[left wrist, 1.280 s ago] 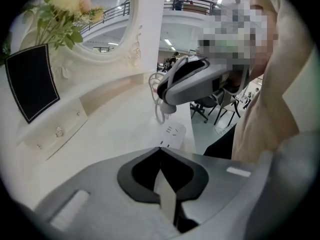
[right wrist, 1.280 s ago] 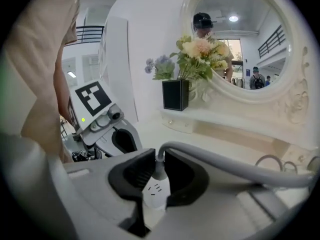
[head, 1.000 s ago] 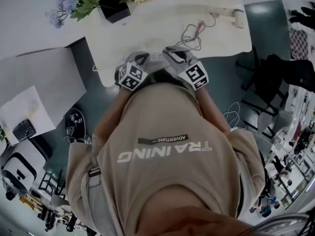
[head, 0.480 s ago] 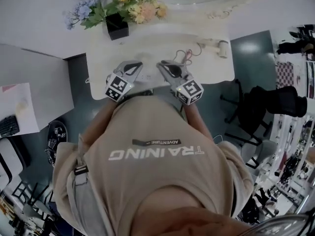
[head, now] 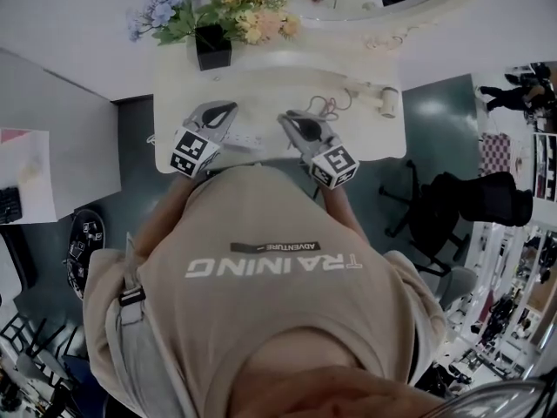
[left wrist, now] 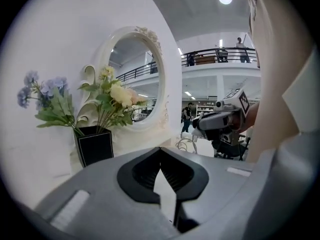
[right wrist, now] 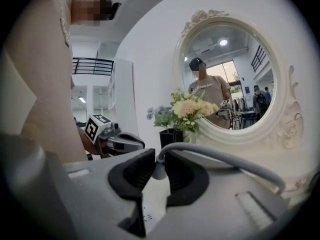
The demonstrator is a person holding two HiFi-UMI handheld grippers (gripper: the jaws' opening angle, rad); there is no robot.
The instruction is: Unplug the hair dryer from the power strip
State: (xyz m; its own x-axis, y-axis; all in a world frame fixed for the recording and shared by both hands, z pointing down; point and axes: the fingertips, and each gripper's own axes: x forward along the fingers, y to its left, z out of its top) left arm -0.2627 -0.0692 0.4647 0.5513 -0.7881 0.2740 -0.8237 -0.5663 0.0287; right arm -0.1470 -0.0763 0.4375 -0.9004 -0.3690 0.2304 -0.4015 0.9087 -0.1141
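On the near edge of a white vanity table [head: 270, 81], both grippers are at work. The chest of the person holding them, in a beige shirt [head: 270, 320], fills the lower part of the head view. At the back of the table stands a round mirror [right wrist: 232, 79] in an ornate white frame. Beside it is a bouquet [head: 239, 16] of cream, pink and blue flowers in a black square vase [head: 213, 48].

The left gripper [left wrist: 160, 153] hovers low over the near left part of the table. Its jaw tips meet and nothing is caught between them. Only a wedge of white surface shows through the gap below the tips.

The right gripper [right wrist: 155, 168] sits just beside it to the right, angled toward the middle of the table. Its jaws are pinched on the grey plug [right wrist: 158, 170].

The cream hair dryer [head: 387, 103] lies on its side near the table's right edge, well apart from both grippers. A white power strip [head: 247, 138] lies along the near edge between the two grippers, though it shows only faintly from the head view. The grey cord [right wrist: 225, 159] rises out of the plug and arches away to the right, and a loose coil of it rests on the table between the right gripper and the hair dryer. No view shows whether the plug's prongs are seated in the power strip.
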